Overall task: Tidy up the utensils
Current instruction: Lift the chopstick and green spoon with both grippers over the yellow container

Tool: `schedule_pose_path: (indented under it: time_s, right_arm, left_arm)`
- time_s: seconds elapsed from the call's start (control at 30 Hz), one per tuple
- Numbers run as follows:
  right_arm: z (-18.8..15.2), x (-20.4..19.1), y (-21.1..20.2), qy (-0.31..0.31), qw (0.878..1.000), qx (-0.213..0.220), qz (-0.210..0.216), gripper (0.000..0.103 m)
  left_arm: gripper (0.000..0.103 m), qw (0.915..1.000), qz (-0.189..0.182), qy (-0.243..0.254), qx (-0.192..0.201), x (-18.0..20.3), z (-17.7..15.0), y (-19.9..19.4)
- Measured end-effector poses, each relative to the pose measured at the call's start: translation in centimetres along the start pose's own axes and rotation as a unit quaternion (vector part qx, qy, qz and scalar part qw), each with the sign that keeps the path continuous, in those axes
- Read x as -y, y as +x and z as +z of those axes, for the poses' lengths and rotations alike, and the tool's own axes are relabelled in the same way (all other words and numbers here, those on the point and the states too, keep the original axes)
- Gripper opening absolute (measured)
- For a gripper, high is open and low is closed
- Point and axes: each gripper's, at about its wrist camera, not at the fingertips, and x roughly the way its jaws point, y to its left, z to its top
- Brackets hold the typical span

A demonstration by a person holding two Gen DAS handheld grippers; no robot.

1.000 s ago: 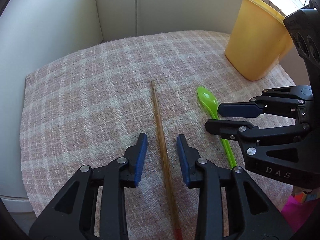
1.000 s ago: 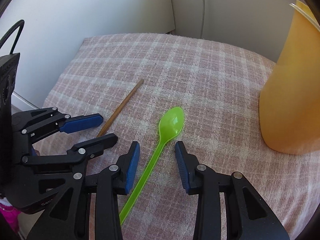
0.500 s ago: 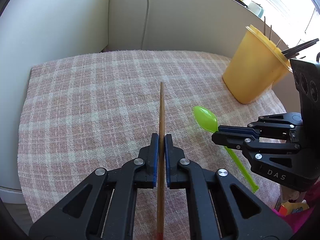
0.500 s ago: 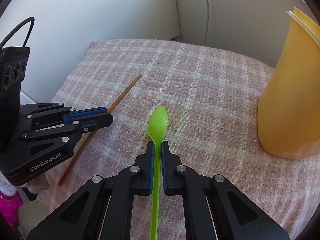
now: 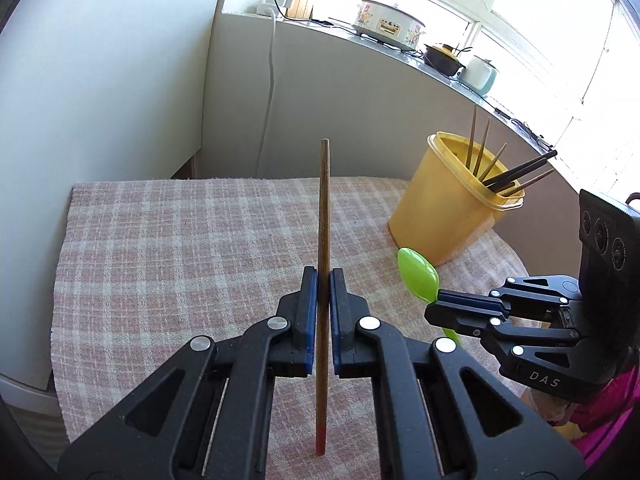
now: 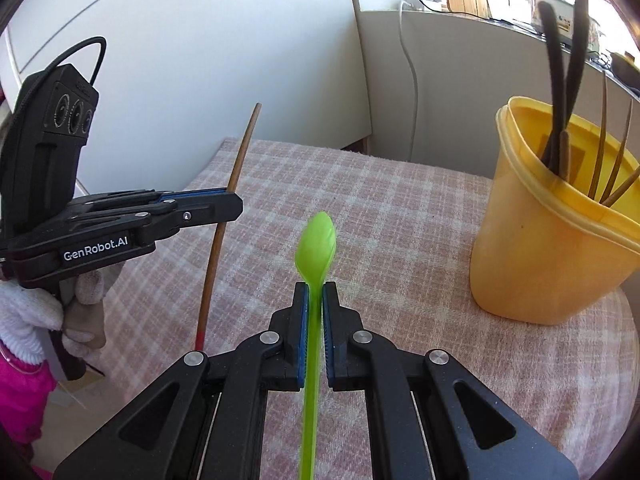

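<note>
Pinching a thin brown wooden chopstick with a red end (image 5: pixel 323 264) between its blue pads, the left tool (image 5: pixel 323 280) holds the stick clear of the pink-and-white checked cloth on the bench (image 5: pixel 180 248). The stick runs straight out ahead of the tool, its plain tip far forward and its red end back beneath the tool's body. The right tool (image 6: pixel 314 292) is pressed together on the neck of a bright green plastic spoon (image 6: pixel 315 240); the bowl sticks out just past its tips and the handle trails back under it, also lifted off the cloth.

Seen from the right wrist, the left tool (image 6: pixel 230 204) sits off to the left at about the same height, gripped by a white-gloved hand (image 6: pixel 86 304). From the left wrist, the right tool (image 5: pixel 438 310) is to the right and slightly ahead, well apart from the chopstick.

Ahead and to the right of both tools stands a yellow plastic tub (image 6: pixel 552 240) on the cloth (upright, its rim open). Several chopsticks, dark ones and thin brown ones (image 5: pixel 486 160), lean inside it; exactly how many is hard to tell.
</note>
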Motion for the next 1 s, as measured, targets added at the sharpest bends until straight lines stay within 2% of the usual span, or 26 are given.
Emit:
schedule_pose_path:
  time_s: [0.2,0.53,0.8,1.0]
  right_arm:
    - [-0.1,1.3,-4.3,0.013,0.999,0.051,0.008,0.005]
    - [0.3,1.6,-10.0,-0.001,0.990,0.139,0.005,0.005]
    - [1.0,3.1,-12.6,0.014,0.982,0.190,0.008,0.005]
    - [1.6,4.8,-14.7,0.026,0.974,0.227,-0.004,0.005]
  left_arm:
    - [0.004,0.9991,-0.008,0.023,0.034,2.1,1.4,-2.2]
    - [0.004,0.9956,-0.024,0.053,0.074,6.5,4.3,-2.9]
    - [0.004,0.9924,-0.032,0.075,0.092,9.0,6.4,-3.3]
    - [0.004,0.9893,-0.042,0.089,0.108,10.5,7.8,-3.7]
